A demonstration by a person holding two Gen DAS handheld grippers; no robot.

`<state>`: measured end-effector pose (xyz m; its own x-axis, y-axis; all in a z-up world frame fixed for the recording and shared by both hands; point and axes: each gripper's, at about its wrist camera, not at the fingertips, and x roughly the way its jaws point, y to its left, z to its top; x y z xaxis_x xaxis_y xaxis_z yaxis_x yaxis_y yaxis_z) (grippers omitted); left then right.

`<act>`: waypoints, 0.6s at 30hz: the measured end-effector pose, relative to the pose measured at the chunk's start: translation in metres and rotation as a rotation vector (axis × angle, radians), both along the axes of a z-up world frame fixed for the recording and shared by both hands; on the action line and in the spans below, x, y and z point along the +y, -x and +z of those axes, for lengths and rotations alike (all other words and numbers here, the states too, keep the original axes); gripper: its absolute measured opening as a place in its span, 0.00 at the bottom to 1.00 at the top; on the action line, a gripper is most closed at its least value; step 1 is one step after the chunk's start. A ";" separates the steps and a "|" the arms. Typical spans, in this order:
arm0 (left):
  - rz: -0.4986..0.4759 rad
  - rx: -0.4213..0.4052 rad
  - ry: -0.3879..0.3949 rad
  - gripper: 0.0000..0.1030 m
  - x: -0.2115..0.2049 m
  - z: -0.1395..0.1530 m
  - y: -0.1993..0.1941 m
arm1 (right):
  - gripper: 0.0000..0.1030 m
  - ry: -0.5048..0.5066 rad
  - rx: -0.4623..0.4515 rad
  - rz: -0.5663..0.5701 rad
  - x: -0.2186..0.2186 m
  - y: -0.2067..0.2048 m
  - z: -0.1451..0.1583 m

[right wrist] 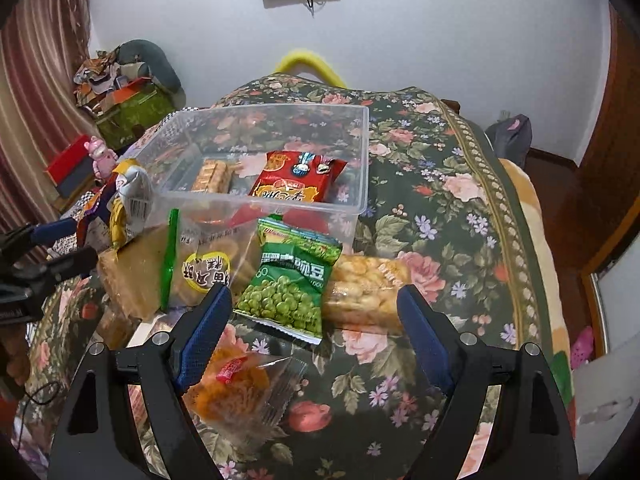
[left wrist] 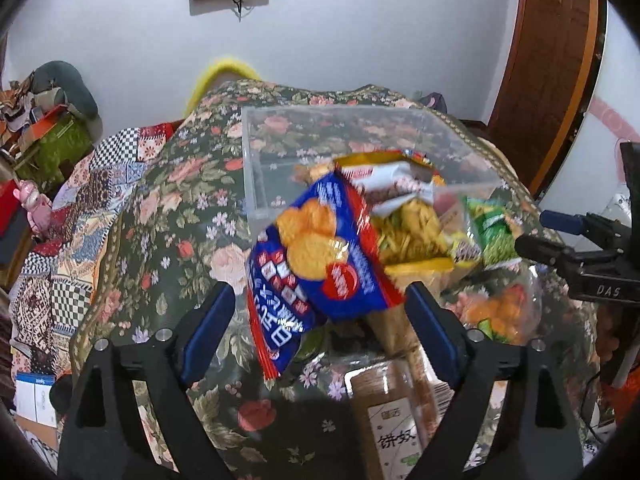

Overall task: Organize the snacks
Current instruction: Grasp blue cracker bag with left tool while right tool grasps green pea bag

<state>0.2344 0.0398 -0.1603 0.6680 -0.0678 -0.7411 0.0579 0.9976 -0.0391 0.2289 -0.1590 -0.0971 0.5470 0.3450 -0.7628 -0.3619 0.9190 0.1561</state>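
A clear plastic bin (right wrist: 362, 152) stands on the flowered cloth and holds a red snack bag (right wrist: 298, 180) and a biscuit pack (right wrist: 212, 176). My left gripper (left wrist: 320, 300) is open; a blurred blue cracker bag (left wrist: 316, 264) and a yellow bag (left wrist: 412, 224) hang in the air between its fingers, near the bin (left wrist: 256, 140). My right gripper (right wrist: 314, 300) is open and empty, just above a green pea bag (right wrist: 290, 280), a clear pack of orange snacks (right wrist: 368, 292) and a small orange pack (right wrist: 236, 388).
A zip bag of biscuits (right wrist: 204, 264) lies left of the pea bag. A brown biscuit box (left wrist: 396, 420) sits under my left gripper. The left gripper also shows in the right wrist view (right wrist: 44, 256). Clutter lies at far left; a wooden door (left wrist: 560, 60) at right.
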 end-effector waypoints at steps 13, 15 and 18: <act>0.060 -0.057 0.079 0.81 0.012 -0.010 -0.018 | 0.80 -0.052 0.038 -0.024 0.016 -0.015 -0.018; 0.058 -0.056 0.082 0.76 0.011 -0.011 -0.020 | 0.77 -0.075 0.051 -0.021 0.016 -0.018 -0.021; 0.065 -0.062 0.080 0.71 0.011 -0.012 -0.021 | 0.70 -0.090 0.044 -0.032 0.014 -0.020 -0.022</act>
